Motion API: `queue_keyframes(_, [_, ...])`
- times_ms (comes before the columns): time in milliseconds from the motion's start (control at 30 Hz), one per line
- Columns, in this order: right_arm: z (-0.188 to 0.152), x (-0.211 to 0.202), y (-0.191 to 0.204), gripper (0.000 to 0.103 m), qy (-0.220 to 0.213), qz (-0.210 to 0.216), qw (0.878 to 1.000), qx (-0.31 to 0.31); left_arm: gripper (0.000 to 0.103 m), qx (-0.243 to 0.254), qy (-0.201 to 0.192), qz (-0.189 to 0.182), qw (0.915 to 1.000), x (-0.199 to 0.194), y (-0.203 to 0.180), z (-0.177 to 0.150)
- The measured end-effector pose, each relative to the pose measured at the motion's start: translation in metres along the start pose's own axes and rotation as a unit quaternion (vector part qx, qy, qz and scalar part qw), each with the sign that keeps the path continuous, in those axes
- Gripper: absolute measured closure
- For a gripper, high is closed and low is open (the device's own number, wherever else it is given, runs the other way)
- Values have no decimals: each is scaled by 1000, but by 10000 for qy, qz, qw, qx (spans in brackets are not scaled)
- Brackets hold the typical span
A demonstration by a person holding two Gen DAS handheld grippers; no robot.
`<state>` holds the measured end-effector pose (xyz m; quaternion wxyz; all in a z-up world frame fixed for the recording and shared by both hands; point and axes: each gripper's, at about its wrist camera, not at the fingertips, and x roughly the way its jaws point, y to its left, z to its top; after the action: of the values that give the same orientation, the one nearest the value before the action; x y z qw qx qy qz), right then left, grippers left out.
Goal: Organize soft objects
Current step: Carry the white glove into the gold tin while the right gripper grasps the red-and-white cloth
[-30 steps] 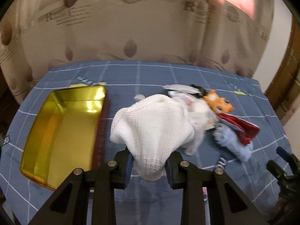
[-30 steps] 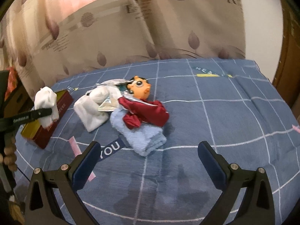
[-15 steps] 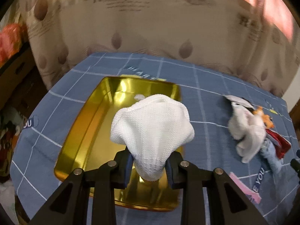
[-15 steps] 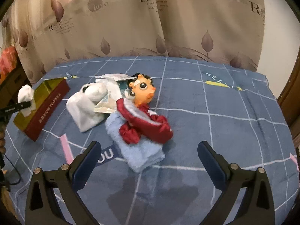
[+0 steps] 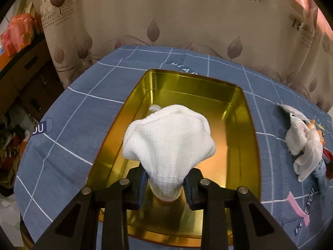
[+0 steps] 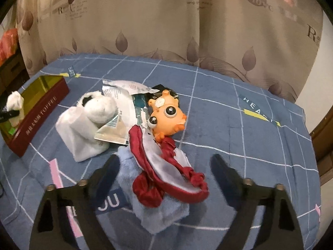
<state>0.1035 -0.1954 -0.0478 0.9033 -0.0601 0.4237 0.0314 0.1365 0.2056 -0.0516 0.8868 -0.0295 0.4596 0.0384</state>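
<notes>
My left gripper (image 5: 165, 184) is shut on a white waffle-knit cloth (image 5: 168, 143) and holds it above the open gold tin (image 5: 245, 125). In the right wrist view the same cloth (image 6: 14, 102) and the tin (image 6: 39, 114), red outside, sit at the far left. My right gripper (image 6: 164, 170) is open, its fingers on either side of a red satin cloth (image 6: 166, 175) lying on a light blue fuzzy cloth (image 6: 154, 206). Behind them lie an orange big-eyed toy (image 6: 166, 116), a white plush (image 6: 93, 112) and a white cloth (image 6: 77, 133).
Torn paper packets (image 6: 122, 108) lie among the pile. The blue checked tablecloth (image 6: 249, 135) covers the table, with a leaf-print curtain (image 6: 166, 20) behind. Cluttered shelves and bags (image 5: 18, 33) stand past the table's left edge. The pile shows at the right in the left wrist view (image 5: 306, 145).
My left gripper has carried the white cloth leftward from beside the pile to over the gold tin. My right gripper has moved forward and down onto the red and blue cloths.
</notes>
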Motion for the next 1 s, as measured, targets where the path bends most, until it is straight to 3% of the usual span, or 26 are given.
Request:
queue_keyframes(167, [-1,14,-1,30,101,-161,9998,-40,74,-28,78,-62,9999,8,8,3])
queue_keyframes(367, [-6,21,-11,47,143,-22,9996,232,72,122,38,49,9999,9,4,1])
queue_keyframes(433, [-6,19,-13,58,99,33,9995,313,71,159,25,60,9999,8,1,0])
queue_keyframes(567, [-6,12,-17,67,1,125,9988,469,70,126,33,29,9999,7,2,-1])
queue_keyframes(733, [-7,4,-24,85,-105,223,9973,689,60,53,20,-21,10000,5,3,1])
queue_keyframes(1000, [-8,-13,-30,91,-234,251,9962,795,48,187,-288,-103,9994,-12,-5,1])
